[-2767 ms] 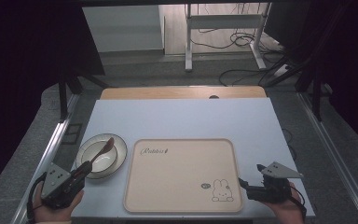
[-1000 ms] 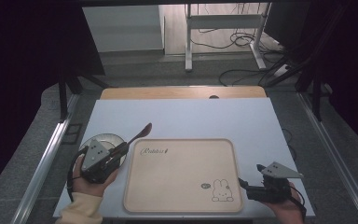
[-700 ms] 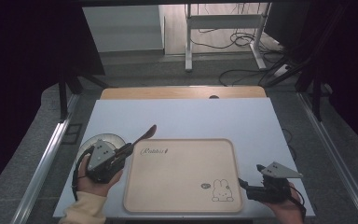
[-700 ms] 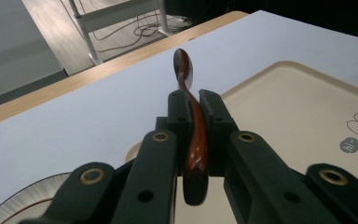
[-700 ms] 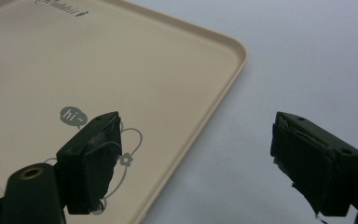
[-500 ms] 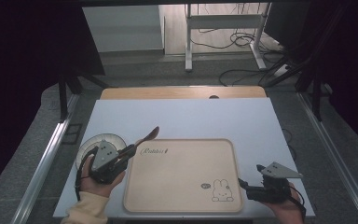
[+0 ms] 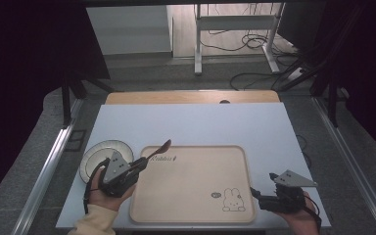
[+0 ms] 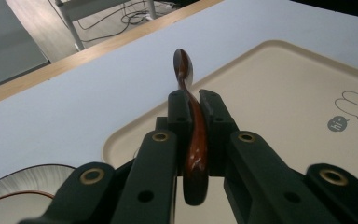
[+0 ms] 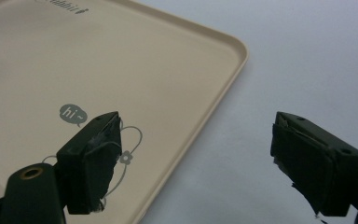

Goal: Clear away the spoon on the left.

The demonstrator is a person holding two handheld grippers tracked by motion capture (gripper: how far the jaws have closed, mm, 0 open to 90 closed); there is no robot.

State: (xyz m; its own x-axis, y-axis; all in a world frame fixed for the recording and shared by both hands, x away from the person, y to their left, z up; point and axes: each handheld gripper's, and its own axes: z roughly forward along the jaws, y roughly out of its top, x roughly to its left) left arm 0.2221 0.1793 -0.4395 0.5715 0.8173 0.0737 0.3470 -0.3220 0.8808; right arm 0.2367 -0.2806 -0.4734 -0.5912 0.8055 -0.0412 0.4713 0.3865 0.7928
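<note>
Left gripper [image 7: 138, 164]: jaws clamped on a spoon [image 8: 193, 135] by its handle, bowl end pointing far-right. Since 2.8 s ago it has carried the spoon off the plate [image 7: 100, 155] and rightward; the bowl now hangs over the tray's [image 7: 196, 210] far-left corner, by the printed wording. Spoon: glossy reddish-brown, wood-like, slim handle, small oval bowl. Plate sits left of the tray, pale and ribbed with a dark rim line. Right gripper [image 7: 255, 193]: jaws spread wide, nothing between them, unmoved at the tray's near-right edge beside the rabbit drawing [image 7: 232, 200]. Table [image 7: 200, 122] pale blue-grey.
</note>
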